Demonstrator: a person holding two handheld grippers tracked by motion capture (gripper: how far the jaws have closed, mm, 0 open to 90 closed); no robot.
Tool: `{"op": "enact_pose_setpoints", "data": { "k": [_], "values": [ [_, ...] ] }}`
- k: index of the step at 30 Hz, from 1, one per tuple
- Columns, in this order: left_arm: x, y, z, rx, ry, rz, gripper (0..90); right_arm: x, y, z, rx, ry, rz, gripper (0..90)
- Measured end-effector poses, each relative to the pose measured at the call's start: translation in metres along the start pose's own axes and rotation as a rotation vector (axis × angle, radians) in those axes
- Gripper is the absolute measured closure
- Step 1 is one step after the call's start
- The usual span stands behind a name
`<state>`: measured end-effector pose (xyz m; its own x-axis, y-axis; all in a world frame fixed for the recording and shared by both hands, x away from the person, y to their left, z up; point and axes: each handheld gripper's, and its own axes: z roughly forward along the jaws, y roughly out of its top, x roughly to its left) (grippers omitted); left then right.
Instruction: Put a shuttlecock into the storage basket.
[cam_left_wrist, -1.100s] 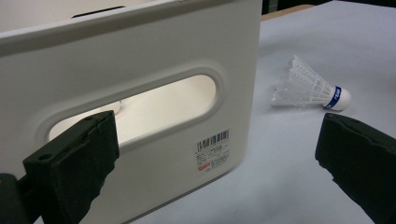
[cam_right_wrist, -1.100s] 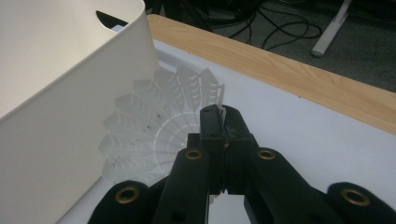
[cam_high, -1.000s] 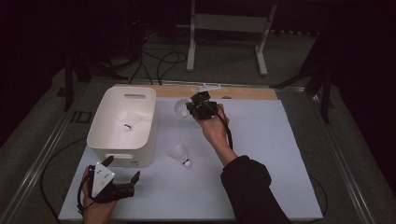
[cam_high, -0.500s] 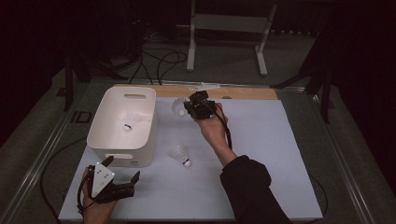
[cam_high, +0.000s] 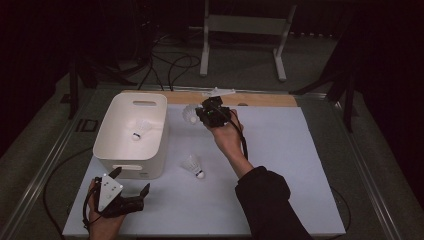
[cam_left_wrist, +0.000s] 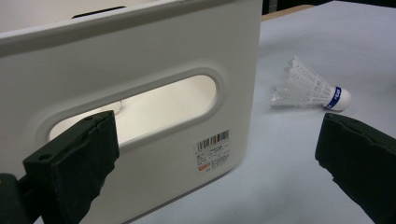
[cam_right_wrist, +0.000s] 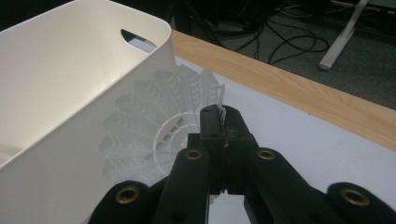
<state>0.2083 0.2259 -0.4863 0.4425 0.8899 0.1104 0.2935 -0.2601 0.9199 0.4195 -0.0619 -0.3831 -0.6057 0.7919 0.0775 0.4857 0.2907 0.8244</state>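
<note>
A white plastic bin (cam_high: 116, 141) stands on the white mat at the left, with one shuttlecock (cam_high: 140, 130) lying inside it. My right gripper (cam_high: 199, 114) hovers just right of the bin's far corner, shut on the skirt edge of a white shuttlecock (cam_high: 189, 114); its jaws (cam_right_wrist: 223, 116) pinch the feather rim beside the bin wall (cam_right_wrist: 70, 93). Another shuttlecock (cam_high: 192, 166) with a blue band lies on the mat in front, also seen from the left gripper (cam_left_wrist: 313, 89). My left gripper (cam_high: 131, 181) rests low near the bin's handle slot (cam_left_wrist: 140, 109), open and holding nothing.
A wooden strip (cam_high: 260, 98) runs along the mat's far edge. Cables (cam_high: 170, 62) and a metal stand (cam_high: 242, 30) lie on the floor beyond. The mat (cam_high: 290, 160) stretches bare to the right of the forearm (cam_high: 260, 195).
The right gripper with its shuttlecock has shifted slightly left toward the bin. The left gripper has stayed where it was.
</note>
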Motion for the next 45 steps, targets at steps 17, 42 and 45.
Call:
{"op": "enact_pose_setpoints", "data": {
  "k": [17, 42, 45],
  "values": [
    [0.0, 0.0, 0.0, -0.001, -0.001, -0.003, 0.2, 0.003, 0.008, -0.006, -0.016, 0.023, 0.005, 89.4],
    [0.0, 0.0, 0.0, 0.002, 0.0, 0.003, 0.2, 0.01, 0.013, -0.01, -0.03, 0.057, 0.006, 89.4],
    [0.0, 0.0, 0.0, 0.0, 0.0, 0.003, 0.2, 0.011, 0.013, -0.009, -0.034, 0.063, 0.005, 89.4]
  ]
}}
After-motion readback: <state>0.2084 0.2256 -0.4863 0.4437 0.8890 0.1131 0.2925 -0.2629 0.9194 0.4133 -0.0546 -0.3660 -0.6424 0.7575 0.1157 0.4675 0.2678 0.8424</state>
